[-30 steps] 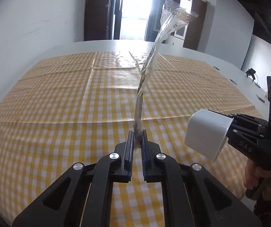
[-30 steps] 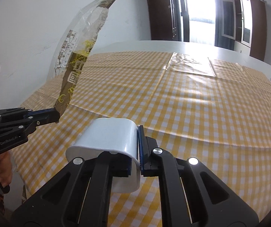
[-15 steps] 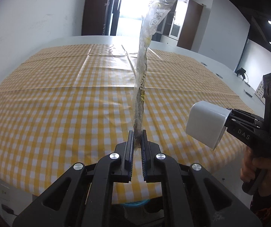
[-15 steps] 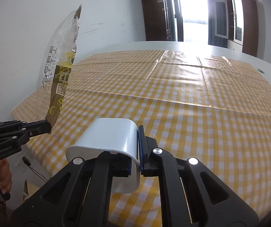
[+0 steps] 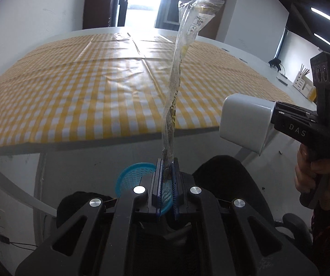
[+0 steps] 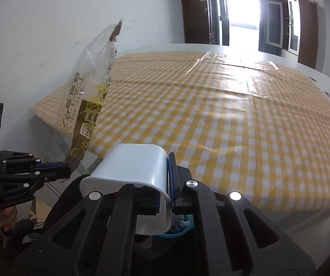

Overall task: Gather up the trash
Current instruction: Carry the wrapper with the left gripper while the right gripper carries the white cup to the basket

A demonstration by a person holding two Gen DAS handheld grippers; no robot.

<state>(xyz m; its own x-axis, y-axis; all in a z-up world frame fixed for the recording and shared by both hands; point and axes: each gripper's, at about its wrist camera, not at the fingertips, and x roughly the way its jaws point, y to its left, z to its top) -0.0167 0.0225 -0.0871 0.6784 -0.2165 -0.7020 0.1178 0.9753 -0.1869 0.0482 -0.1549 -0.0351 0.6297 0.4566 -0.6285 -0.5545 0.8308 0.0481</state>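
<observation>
My left gripper (image 5: 167,163) is shut on the bottom end of a long clear plastic wrapper (image 5: 176,80) with brown and yellow print, which stands twisted above the jaws. My right gripper (image 6: 166,161) is shut on the wall of a white plastic cup (image 6: 130,165), one finger inside and one outside. The left wrist view shows that cup (image 5: 245,124) at the right, with the right gripper (image 5: 274,119) behind it in a hand (image 5: 309,174). In the right wrist view, the left gripper (image 6: 61,166) and its wrapper (image 6: 89,105) are at the left. A blue mesh basket (image 5: 132,177) sits low, just beyond the left fingers.
The table with the yellow checked cloth (image 5: 73,96) lies ahead, its near edge past both grippers. A black chair (image 5: 224,174) stands below beside the basket. In the right wrist view, part of the blue basket (image 6: 179,228) shows under the cup. A white wall is on the left.
Both grippers have drawn back off the table past its near edge and sunk a little, each keeping its hold. The blue basket and black chair have come into view below.
</observation>
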